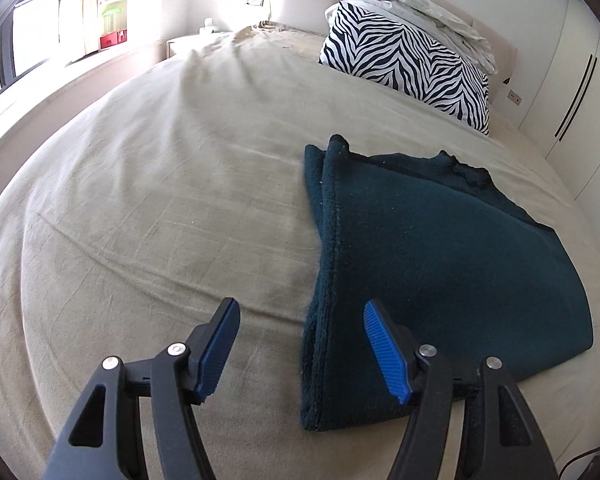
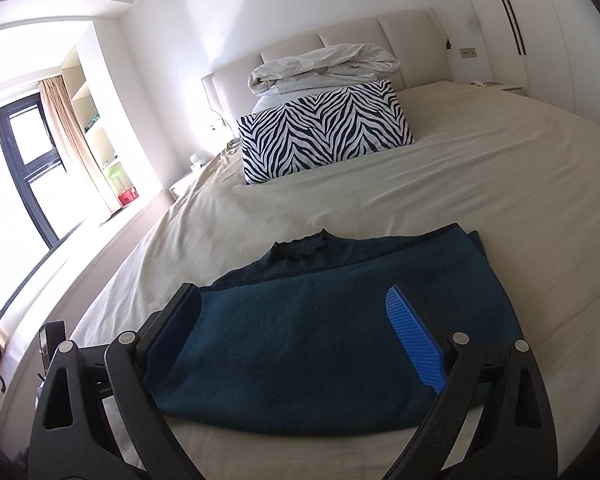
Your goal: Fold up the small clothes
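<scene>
Nearest the cameras, the left gripper (image 1: 300,344) stands partly open and empty above the bed, its blue pads straddling the near left edge of the garment without pressing it. The right gripper (image 2: 296,336) stands wide open over the garment's near half, nothing between its jaws but air, the cloth lying flat below. The task's item, a dark teal sweater (image 1: 412,264), lies folded on the beige bedsheet (image 1: 160,208), near the foot of the bed, its ribbed collar (image 2: 300,249) at the far edge. It appears a thick, fuzzy knit: soft, limp, moderately light, not fragile, and unlikely to slip against ribbed pads. Judged best taken at the doubled left edge or at a corner, where the layers stack and give the pads something to bite; a pinch in mid-panel would likely lift the top layer only. The sheet around it is bare. Farther off, well apart, a zebra-print pillow (image 2: 324,132) with a crumpled white duvet (image 2: 324,66) behind it stands against the headboard (image 2: 412,28); neither obstructs.
</scene>
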`<action>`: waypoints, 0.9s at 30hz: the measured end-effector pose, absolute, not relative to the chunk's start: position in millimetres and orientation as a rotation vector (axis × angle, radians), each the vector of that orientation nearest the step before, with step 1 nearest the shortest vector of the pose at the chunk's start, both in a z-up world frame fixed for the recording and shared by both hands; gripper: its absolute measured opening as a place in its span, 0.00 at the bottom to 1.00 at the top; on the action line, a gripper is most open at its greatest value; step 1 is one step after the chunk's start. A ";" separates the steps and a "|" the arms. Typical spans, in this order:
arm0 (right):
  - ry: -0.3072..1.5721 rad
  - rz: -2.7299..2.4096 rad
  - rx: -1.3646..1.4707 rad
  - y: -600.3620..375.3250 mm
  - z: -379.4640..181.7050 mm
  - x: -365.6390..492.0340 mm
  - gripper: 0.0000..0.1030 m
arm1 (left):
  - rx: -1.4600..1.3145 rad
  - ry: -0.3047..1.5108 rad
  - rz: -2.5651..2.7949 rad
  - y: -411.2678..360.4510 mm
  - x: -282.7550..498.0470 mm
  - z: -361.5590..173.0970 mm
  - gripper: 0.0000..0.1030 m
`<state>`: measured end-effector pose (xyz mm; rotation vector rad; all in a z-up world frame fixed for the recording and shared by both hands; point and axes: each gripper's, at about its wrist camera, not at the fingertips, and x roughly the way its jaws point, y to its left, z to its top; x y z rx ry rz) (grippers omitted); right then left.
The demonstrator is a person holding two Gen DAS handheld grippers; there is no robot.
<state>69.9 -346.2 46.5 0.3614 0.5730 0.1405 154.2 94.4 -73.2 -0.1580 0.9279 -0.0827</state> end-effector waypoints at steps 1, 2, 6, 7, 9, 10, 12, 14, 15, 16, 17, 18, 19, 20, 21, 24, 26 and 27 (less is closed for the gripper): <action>0.593 0.163 0.372 -344.2 43.8 74.4 0.92 | -0.155 0.928 -0.084 94.0 155.2 -73.5 0.66; 0.609 0.176 0.383 -342.0 40.9 78.4 0.92 | -0.152 0.930 -0.086 92.8 155.4 -73.9 0.66; 0.648 0.223 0.419 -333.8 29.5 95.0 0.92 | -0.164 0.945 -0.111 89.9 161.6 -77.8 0.66; 0.656 0.240 0.432 -331.7 27.0 99.3 0.92 | -0.172 0.952 -0.118 89.9 163.8 -79.5 0.66; 0.672 0.266 0.455 -328.7 22.4 107.5 0.92 | -0.193 0.964 -0.134 89.6 166.4 -82.5 0.66; 0.679 0.281 0.465 -327.0 20.5 112.3 0.92 | -0.208 0.970 -0.145 89.9 167.8 -84.1 0.66; 0.693 0.324 0.486 -323.5 16.6 120.8 0.92 | -0.264 0.989 -0.185 91.4 171.2 -88.2 0.66; 0.716 0.361 0.511 -320.2 10.0 129.5 0.92 | -0.340 1.013 -0.236 94.0 175.5 -92.4 0.66; 0.731 0.378 0.529 -319.1 6.2 133.9 0.92 | -0.386 1.023 -0.265 96.3 177.7 -94.7 0.66; 0.745 0.395 0.549 -318.1 1.7 138.1 0.92 | -0.434 1.034 -0.293 99.1 179.8 -97.1 0.66; 0.759 0.415 0.569 -317.5 -1.9 142.4 0.92 | -0.481 1.045 -0.315 102.3 181.6 -99.2 0.66; 0.775 0.433 0.589 -316.6 -6.6 146.6 0.92 | -0.524 1.055 -0.333 105.6 183.2 -101.3 0.66; 0.792 0.451 0.609 -315.6 -11.3 150.7 0.92 | -0.562 1.065 -0.353 109.2 185.1 -103.6 0.66; 0.810 0.471 0.630 -314.5 -16.3 154.9 0.92 | -0.600 1.079 -0.376 112.5 187.2 -105.4 0.66; 0.828 0.492 0.652 -313.2 -21.0 158.8 0.92 | -0.642 1.097 -0.405 115.8 189.7 -108.3 0.66; 0.871 0.531 0.706 -309.0 -35.0 169.4 0.92 | -0.745 1.146 -0.482 124.0 194.8 -115.3 0.66; 0.897 0.563 0.738 -304.7 -43.1 176.4 0.92 | -0.783 1.167 -0.514 125.6 196.0 -117.5 0.65; 0.910 0.575 0.751 -302.0 -46.6 179.5 0.92 | -0.798 1.174 -0.527 125.5 195.3 -117.9 0.65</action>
